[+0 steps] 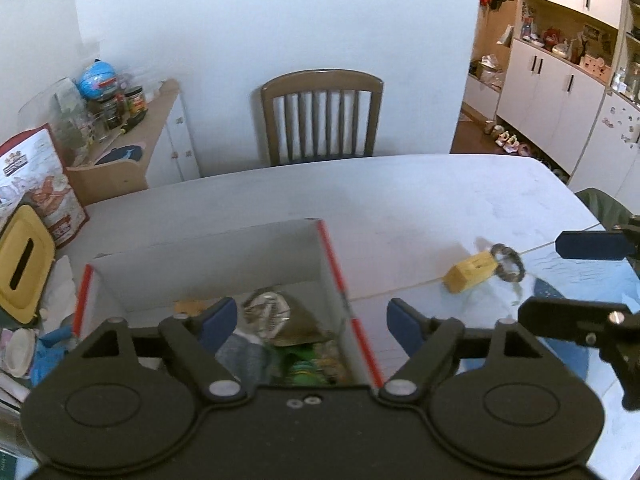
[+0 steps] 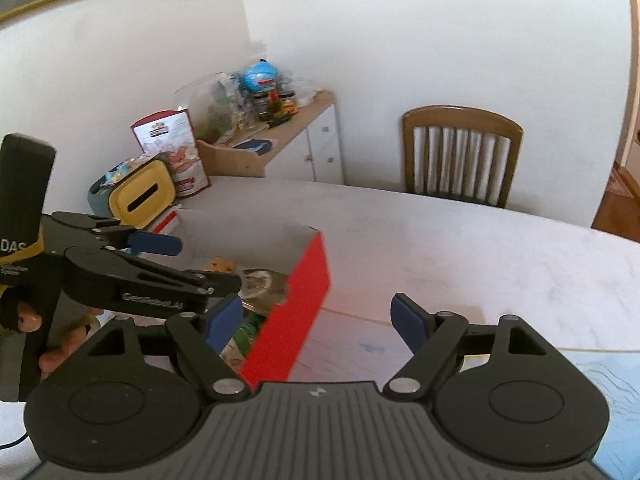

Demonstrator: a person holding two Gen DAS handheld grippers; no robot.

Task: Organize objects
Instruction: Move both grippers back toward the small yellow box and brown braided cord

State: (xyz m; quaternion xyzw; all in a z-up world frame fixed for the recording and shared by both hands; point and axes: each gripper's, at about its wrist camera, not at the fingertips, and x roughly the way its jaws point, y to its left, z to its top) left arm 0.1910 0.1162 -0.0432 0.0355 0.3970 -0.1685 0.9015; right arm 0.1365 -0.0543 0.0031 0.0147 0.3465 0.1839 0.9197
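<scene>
Grippers above red-edged white cardboard box [image 1: 208,276] on white table [image 1: 400,200].
We see both jaws released: left gripper [image 1: 308,320], right gripper [image 2: 316,320].

Box [image 1: 208,268] looks like matt cardboard, the tabletop [image 1: 400,200] is smooth pale stone-ish stuff, the chair [image 1: 320,116] is varnished wood, and the fingers [image 1: 216,318] are matt blue pads.

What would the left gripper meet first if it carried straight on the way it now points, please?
Probably the contents of the open red-edged box: the left gripper, fingers apart and empty, points at the crumpled silver wrapper lying inside. Depth is hard to judge, so that is a best guess.
</scene>
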